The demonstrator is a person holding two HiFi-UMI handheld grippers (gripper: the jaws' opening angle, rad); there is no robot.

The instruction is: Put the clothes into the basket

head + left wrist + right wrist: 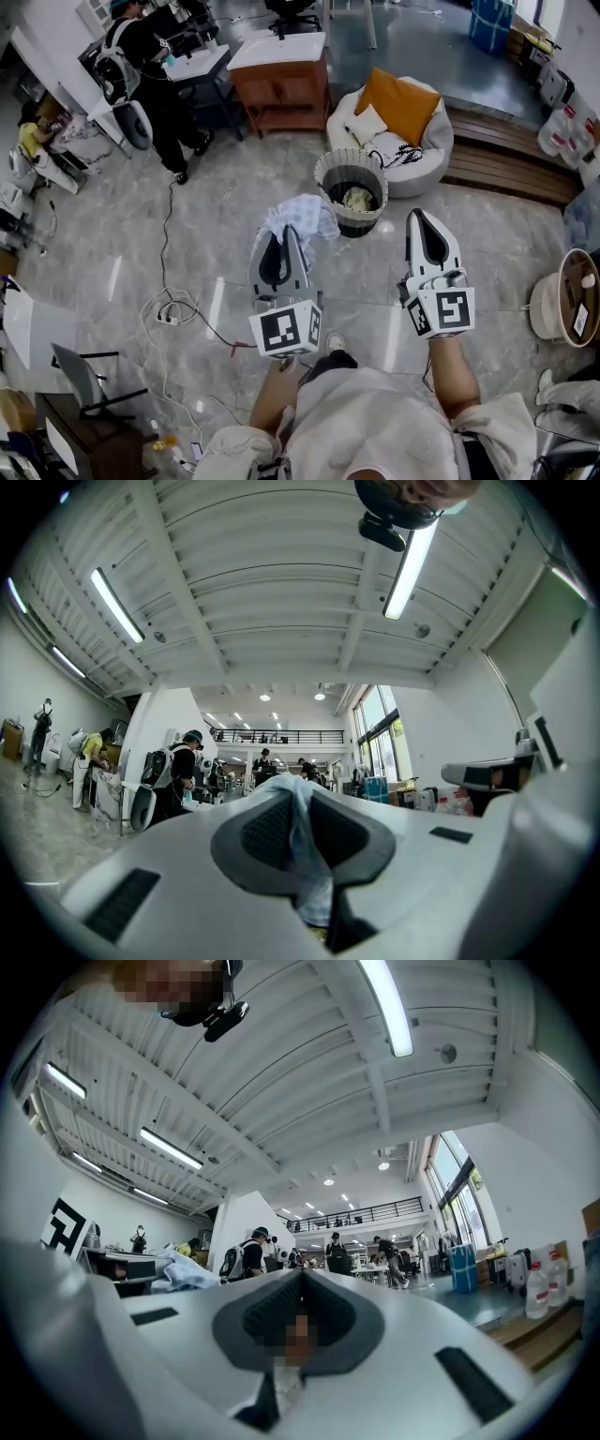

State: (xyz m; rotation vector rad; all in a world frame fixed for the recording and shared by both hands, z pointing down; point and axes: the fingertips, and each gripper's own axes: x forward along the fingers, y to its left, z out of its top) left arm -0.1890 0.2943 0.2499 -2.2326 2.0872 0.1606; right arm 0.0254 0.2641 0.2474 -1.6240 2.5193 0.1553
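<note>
My left gripper (284, 246) is pinching a pale cloth (302, 216) near the basket (321, 173). Right gripper (424, 230) is closed up, empty.

The floor (487, 244) was glossy polished stone that mirrored the lamps. The cloth (305, 216) was thin, soft, crumpled fabric. The basket (320, 180) looked woven and matt. The left gripper (287, 232) and the right gripper (420, 217) had smooth white plastic shells and dark, finely ribbed pads (262, 832). The cabinet (281, 89) was brown varnished wood.
</note>
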